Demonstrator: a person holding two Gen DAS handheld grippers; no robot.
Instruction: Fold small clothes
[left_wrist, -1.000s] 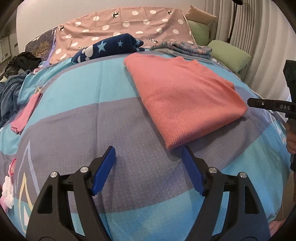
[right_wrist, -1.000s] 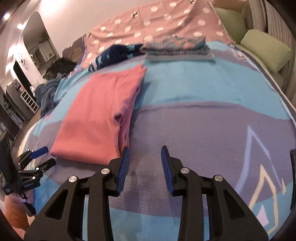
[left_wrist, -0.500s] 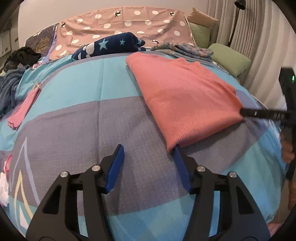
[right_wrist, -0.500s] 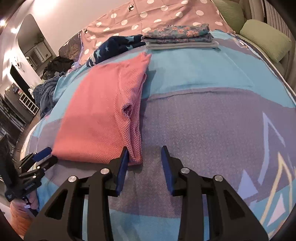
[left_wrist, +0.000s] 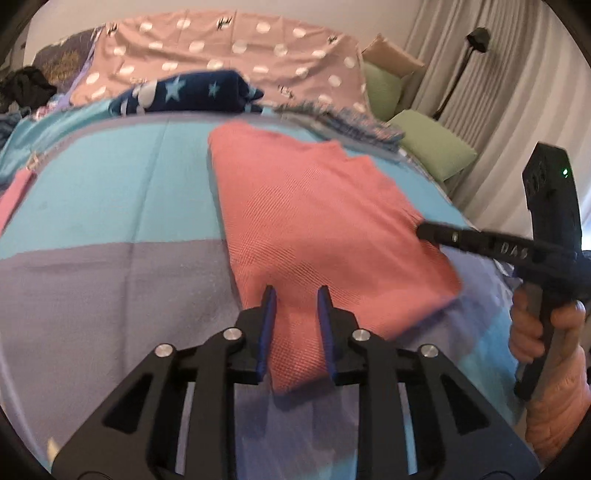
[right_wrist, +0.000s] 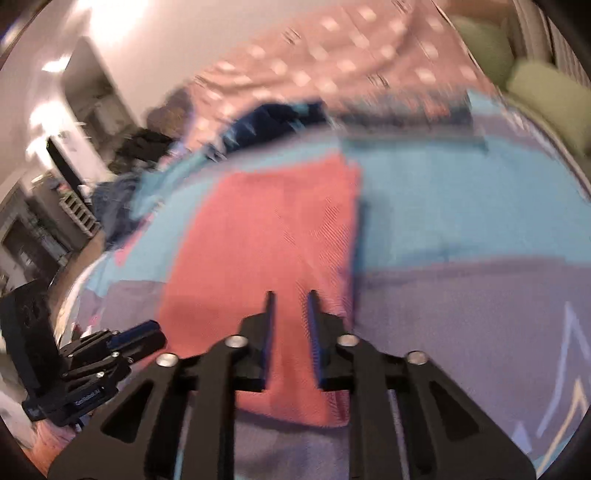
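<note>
The pink cloth (left_wrist: 314, 229) lies flat on the bed (left_wrist: 110, 221). The left hand-held gripper (left_wrist: 295, 295) is closing on its near corner. The right hand-held gripper (right_wrist: 290, 299) pinches its other edge. Star blanket (left_wrist: 192, 92) and green pillows (left_wrist: 432, 147) sit behind.

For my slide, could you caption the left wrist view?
Left gripper closing over the near corner of the pink garment; right gripper at its other corner.

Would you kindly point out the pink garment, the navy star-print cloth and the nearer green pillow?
pink garment (left_wrist: 314, 229), left wrist view, middle of its top layer.
navy star-print cloth (left_wrist: 199, 92), left wrist view, its starred upper face.
nearer green pillow (left_wrist: 432, 144), left wrist view, its top face.
</note>
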